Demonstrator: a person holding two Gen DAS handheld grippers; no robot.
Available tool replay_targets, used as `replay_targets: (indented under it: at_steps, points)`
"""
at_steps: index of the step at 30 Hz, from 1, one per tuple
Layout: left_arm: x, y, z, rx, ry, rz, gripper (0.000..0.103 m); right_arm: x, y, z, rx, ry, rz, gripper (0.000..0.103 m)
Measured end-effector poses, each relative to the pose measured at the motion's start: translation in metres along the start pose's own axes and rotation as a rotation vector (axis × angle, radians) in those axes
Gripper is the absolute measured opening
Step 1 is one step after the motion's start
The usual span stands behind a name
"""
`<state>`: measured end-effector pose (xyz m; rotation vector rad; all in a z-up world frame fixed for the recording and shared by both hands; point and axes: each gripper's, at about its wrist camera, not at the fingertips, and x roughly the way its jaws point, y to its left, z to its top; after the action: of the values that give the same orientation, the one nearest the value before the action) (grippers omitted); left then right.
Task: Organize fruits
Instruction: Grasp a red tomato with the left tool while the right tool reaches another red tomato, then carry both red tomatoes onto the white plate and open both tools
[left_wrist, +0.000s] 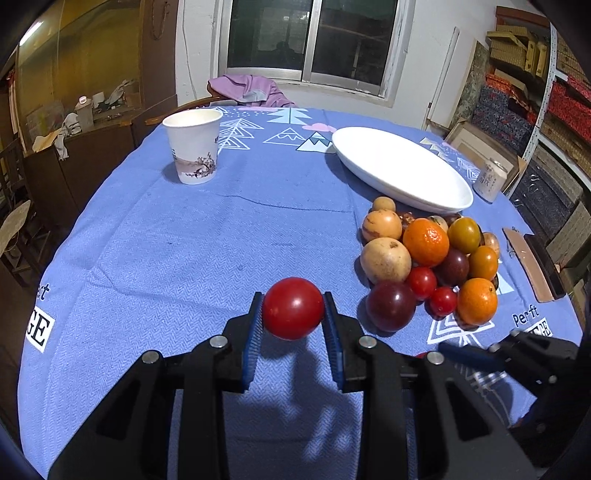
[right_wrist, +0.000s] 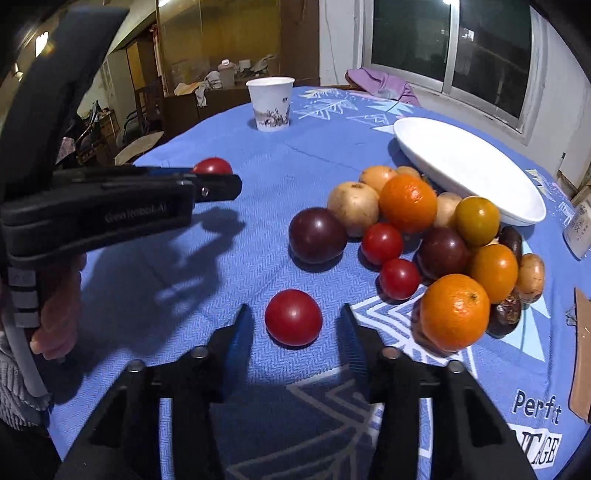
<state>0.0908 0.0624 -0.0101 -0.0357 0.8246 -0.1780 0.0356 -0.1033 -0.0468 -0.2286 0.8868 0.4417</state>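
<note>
My left gripper (left_wrist: 293, 314) is shut on a red tomato (left_wrist: 293, 308) and holds it a little above the blue cloth; the right wrist view shows the same gripper (right_wrist: 218, 184) and tomato (right_wrist: 212, 166) at the left. My right gripper (right_wrist: 294, 314) points down at a second red tomato (right_wrist: 293, 317) lying on the cloth. That tomato sits between the fingers (right_wrist: 242, 317), with a gap showing on each side. A pile of fruits (left_wrist: 428, 266) (right_wrist: 424, 236) holds oranges, dark plums, small tomatoes and tan fruits. Behind it stands an oval white plate (left_wrist: 399, 166) (right_wrist: 465, 166).
A paper cup (left_wrist: 194, 147) (right_wrist: 271, 103) stands at the far side of the round table. A small can (left_wrist: 489, 181) sits right of the plate. A brown flat object (left_wrist: 528, 266) lies at the right edge. A person's hand (right_wrist: 59, 314) grips the left tool.
</note>
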Motion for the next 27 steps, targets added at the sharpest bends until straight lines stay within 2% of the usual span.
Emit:
replay_targets:
  at_steps: [6, 10, 14, 17, 19, 21, 24, 27]
  points:
    - [0.005, -0.001, -0.001, 0.003, 0.013, -0.002, 0.030, -0.005, -0.007, 0.001, 0.020, -0.045, 0.023, 0.030]
    - [0.006, -0.003, 0.001, 0.011, 0.019, -0.024, 0.030, -0.034, -0.026, 0.008, 0.056, -0.125, -0.001, 0.030]
    - [-0.001, -0.017, 0.033, 0.048, 0.002, -0.013, 0.030, -0.078, -0.074, 0.033, 0.117, -0.211, -0.090, 0.031]
    - [-0.006, -0.042, 0.085, 0.085, -0.047, -0.021, 0.030, -0.106, -0.125, 0.067, 0.195, -0.290, -0.155, 0.031]
    - [0.000, -0.057, 0.111, 0.095, -0.055, -0.035, 0.030, -0.110, -0.154, 0.084, 0.240, -0.316, -0.186, 0.031]
    - [0.015, -0.075, 0.133, 0.110, -0.050, -0.050, 0.030, -0.097, -0.181, 0.098, 0.289, -0.310, -0.191, 0.031]
    - [0.054, -0.098, 0.154, 0.114, -0.003, -0.070, 0.030, -0.052, -0.220, 0.109, 0.357, -0.226, -0.184, 0.031]
    - [0.099, -0.108, 0.162, 0.098, 0.069, -0.078, 0.030, -0.005, -0.240, 0.112, 0.392, -0.134, -0.194, 0.031]
